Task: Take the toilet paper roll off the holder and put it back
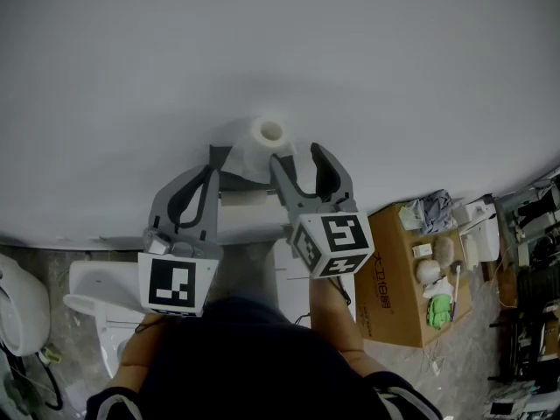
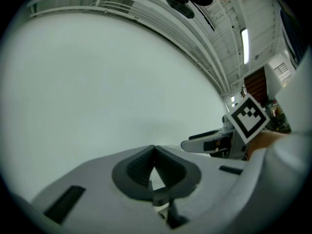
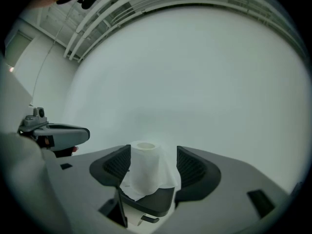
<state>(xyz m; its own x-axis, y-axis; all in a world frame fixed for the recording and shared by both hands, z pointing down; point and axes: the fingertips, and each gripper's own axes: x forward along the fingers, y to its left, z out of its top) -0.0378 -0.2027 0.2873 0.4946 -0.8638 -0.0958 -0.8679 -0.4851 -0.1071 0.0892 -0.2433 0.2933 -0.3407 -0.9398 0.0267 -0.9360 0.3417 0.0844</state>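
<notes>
The only print is a line of red characters on the side of the cardboard box (image 1: 398, 274), lower right of the head view, too blurred to read.

Lit softly by a long white ceiling tube lamp (image 2: 244, 45); left faint shadow on the plain pale wall (image 1: 262, 42); bulged, darkened at edges.

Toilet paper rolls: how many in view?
1. The toilet paper roll stands upright on the wall holder, in front of the right tool's open jaws, not gripped. No others show; the cluttered cardboard box could hide some.
</notes>
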